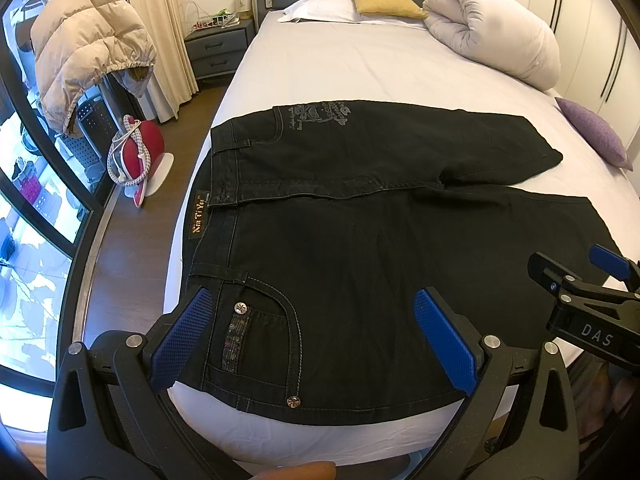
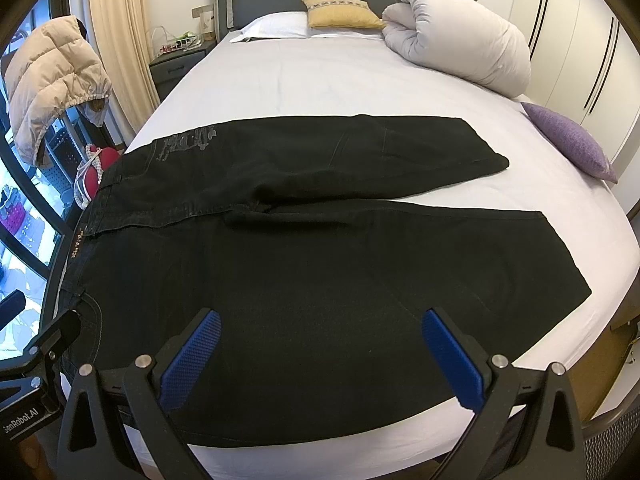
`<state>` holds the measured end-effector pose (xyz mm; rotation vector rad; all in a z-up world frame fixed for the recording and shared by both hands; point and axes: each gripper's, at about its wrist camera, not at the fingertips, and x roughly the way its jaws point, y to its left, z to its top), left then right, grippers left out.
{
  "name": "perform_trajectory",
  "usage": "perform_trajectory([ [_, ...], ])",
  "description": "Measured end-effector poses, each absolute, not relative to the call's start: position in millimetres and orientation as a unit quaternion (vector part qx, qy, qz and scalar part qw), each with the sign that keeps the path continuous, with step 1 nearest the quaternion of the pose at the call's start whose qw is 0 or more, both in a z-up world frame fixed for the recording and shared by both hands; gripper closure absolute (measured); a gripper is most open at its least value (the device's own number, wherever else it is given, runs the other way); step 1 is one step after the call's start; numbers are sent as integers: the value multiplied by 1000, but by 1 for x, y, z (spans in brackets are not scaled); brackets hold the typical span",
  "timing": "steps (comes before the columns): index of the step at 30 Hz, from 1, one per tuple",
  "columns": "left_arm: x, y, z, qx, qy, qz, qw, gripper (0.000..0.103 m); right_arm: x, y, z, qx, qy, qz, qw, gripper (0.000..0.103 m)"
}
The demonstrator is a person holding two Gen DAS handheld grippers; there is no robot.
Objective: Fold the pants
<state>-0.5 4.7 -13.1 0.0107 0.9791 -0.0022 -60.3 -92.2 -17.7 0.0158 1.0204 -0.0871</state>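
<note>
Jaws spread, both grippers | black pants (image 1: 340,248) flat | white bed (image 1: 340,64)

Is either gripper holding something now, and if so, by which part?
Nothing is held. The left gripper and the right gripper are both open above the black denim pants, which lie flat on the white bed sheet.

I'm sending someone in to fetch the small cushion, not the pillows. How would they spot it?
On the white-sheeted bed, look along the edge nearest the wardrobe doors, below the rolled white duvet. The purple cushion lies there alone, unlike the yellow cushion at the headboard.
</note>
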Motion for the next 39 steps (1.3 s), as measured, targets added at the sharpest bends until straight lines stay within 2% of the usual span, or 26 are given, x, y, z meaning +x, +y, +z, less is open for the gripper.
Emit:
perform_trajectory([
  [20,6,0,-13,19,447,-37,893,0,-46,-100,-30,12,504,-34,863,0],
  [24,36,17,-14,-5,453,-68,889,0,-35,-115,-31,18,501,-24,865,0],
  [30,75,19,-12,61,394,-72,914,0,-9,-142,-27,45,487,4,872,0],
  [33,109,20,-16,76,430,-53,898,0,8,-154,-29,52,493,13,868,0],
  [36,154,32,-24,49,462,-37,885,0,26,-165,-33,61,499,23,864,1],
  [39,204,43,-26,56,453,-48,888,0,42,-170,-37,58,505,42,860,7],
])
